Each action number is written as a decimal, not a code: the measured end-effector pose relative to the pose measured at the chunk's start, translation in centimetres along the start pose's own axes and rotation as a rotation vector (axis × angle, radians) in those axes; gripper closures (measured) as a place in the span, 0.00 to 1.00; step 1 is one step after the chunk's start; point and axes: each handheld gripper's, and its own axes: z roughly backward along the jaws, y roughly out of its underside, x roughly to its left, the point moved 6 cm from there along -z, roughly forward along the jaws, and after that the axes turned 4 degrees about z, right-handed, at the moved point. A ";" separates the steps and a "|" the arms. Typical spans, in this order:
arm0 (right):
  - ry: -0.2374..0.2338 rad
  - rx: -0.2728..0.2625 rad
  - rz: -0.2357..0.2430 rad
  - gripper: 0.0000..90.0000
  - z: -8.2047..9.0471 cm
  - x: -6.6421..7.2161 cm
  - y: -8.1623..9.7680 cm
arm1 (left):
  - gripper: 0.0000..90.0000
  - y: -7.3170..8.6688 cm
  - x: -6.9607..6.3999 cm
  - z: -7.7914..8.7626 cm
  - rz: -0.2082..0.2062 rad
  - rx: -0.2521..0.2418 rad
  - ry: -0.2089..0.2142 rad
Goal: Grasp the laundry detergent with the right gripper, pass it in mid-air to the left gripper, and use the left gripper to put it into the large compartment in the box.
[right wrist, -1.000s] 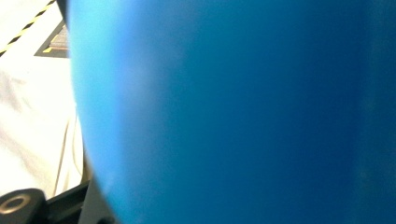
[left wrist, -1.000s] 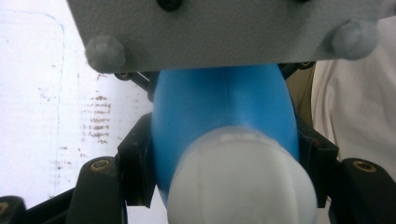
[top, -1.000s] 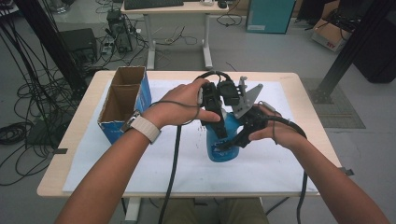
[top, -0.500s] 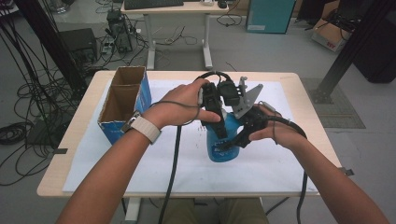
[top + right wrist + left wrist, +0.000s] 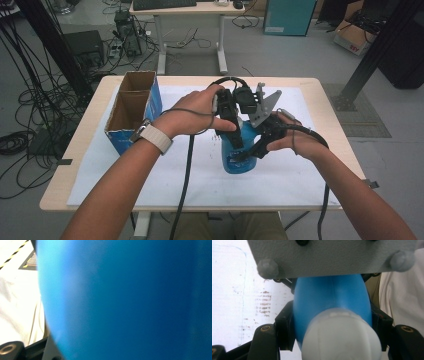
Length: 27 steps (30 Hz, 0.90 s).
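Observation:
A blue bottle (image 5: 239, 156) with a white cap (image 5: 339, 340) stands upright on the white sheet near the table's middle. My left gripper (image 5: 235, 136) comes down on it from above. In the left gripper view its black jaws press both sides of the bottle (image 5: 332, 300) just below the cap, so it is shut on it. My right gripper (image 5: 254, 150) reaches in from the right and is shut on the bottle's body, whose blue wall (image 5: 125, 300) sits right against that camera. The right gripper's grey plate (image 5: 329, 255) crosses the top of the left gripper view.
An open cardboard box (image 5: 131, 107) with blue sides stands at the table's left. A white sheet (image 5: 190, 175) covers most of the wooden table (image 5: 60, 197). Cables trail from both grippers toward the near edge. Desks, cables and boxes stand on the floor beyond.

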 end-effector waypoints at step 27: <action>0.003 -0.003 -0.003 0.49 0.0 0.0 0.0 | 0.41 0.0 0.1 0.0 0.000 -0.005 0.000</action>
